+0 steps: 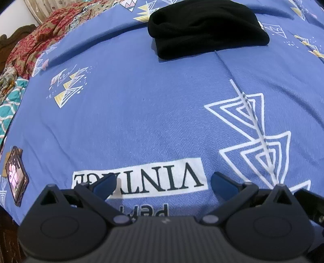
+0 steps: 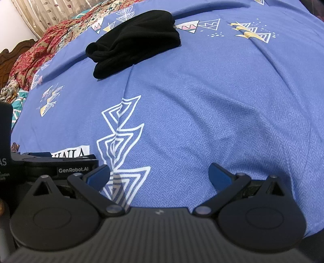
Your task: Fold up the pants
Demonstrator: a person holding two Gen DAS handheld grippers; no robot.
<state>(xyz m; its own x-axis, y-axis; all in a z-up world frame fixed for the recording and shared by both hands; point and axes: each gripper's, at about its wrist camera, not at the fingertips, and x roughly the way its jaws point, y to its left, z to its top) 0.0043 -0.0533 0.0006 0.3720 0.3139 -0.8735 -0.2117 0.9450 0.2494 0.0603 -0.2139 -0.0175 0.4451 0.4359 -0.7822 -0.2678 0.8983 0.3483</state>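
Pants: black pants [image 1: 206,28] lie folded in a bundle on the blue bedsheet [image 1: 141,113], at 12 o'clock, top edge cut off.
Left gripper [image 1: 163,183]: fingers spread, released, holding nothing.
Right gripper [image 2: 160,176]: fingers likewise spread and empty.
Phone [image 1: 16,176]: at 9 o'clock, screen blurred.
Quilt: red patterned quilt [image 1: 34,40], partly out of frame.

— What covers the bed?
— A blue bedsheet [image 1: 141,113] with white triangle prints and the word "VINTAGE".
— And behind it?
— A red floral blanket [image 2: 34,54] is bunched beside a carved wooden headboard [image 2: 12,54]. Further back hangs a beige leaf-patterned curtain [image 2: 48,14] next to a white wall [image 2: 12,30].
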